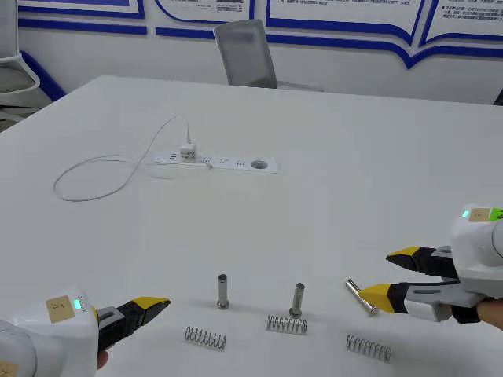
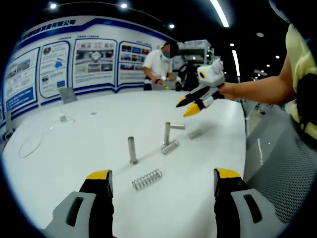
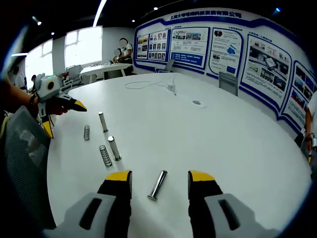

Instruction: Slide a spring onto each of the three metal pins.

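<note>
In the head view we took the middle pin [image 1: 297,299] as our mark: it stood upright on the white bench [image 1: 330,196], with the middle spring [image 1: 287,323] lying at its foot. On the left gripper's side of it stood the end pin [image 1: 223,290], with the end spring [image 1: 205,338] lying in front. On the other side the fallen pin [image 1: 361,296] lay flat, with the third spring [image 1: 368,347] nearer us. The left gripper [image 1: 149,308] hung well apart from the middle pin, out past the end spring, and the right gripper [image 1: 387,275] sat just beyond the fallen pin. In the left gripper view its fingers [image 2: 99,176] were spread wide and empty, the end spring [image 2: 147,179] ahead between them and the middle pin [image 2: 167,134] farther on. In the right gripper view the fingers [image 3: 119,177] were apart and clamped on nothing. The fallen pin [image 3: 157,184] lay between them, on the near side of the middle pin [image 3: 114,148]. No spring was on any pin yet. We judged the step in hand to be taking up the fallen pin. The next move would call for closing squarely on its shank, then standing it up or holding it steady so that a spring could slide on.
</note>
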Demonstrator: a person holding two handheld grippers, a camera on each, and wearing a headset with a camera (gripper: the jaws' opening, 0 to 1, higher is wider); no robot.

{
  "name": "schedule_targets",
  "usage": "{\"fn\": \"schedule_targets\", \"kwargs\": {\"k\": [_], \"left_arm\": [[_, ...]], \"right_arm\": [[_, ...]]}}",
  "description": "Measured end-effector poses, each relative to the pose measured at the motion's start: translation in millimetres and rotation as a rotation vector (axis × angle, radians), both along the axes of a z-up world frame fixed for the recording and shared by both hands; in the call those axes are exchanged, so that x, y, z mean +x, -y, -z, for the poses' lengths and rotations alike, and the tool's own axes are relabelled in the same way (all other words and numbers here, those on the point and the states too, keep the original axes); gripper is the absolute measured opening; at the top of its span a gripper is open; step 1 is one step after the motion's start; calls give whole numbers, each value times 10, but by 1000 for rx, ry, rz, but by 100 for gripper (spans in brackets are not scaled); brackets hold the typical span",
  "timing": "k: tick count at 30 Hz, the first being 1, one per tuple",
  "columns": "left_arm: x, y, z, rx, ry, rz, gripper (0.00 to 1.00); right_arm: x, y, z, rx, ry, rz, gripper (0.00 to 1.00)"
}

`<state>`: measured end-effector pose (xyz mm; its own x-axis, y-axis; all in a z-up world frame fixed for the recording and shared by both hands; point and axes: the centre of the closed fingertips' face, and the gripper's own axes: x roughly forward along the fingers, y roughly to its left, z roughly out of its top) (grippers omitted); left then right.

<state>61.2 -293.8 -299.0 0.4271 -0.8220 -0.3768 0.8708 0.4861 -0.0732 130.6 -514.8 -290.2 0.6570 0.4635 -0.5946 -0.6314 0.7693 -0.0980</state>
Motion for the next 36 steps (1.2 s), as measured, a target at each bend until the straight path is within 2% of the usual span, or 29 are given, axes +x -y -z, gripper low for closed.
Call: {"fn": "schedule_targets", "kwargs": {"k": [9,19,27,36], "left_arm": [[-5,-22,10,5,-3,-5,85],[-7,-10,27,6,-8,-3,85],[-7,-7,29,2,-7,-4,85],[0,-18,36,2,-9,-6,85]], "right_arm": [[127,-16,169,-47,-62,25,37],[215,-45,327,-58,-129,68,25],[245,-68,437,-95,-169,93,20],[250,-42,552,-98,-217,129,16]]}}
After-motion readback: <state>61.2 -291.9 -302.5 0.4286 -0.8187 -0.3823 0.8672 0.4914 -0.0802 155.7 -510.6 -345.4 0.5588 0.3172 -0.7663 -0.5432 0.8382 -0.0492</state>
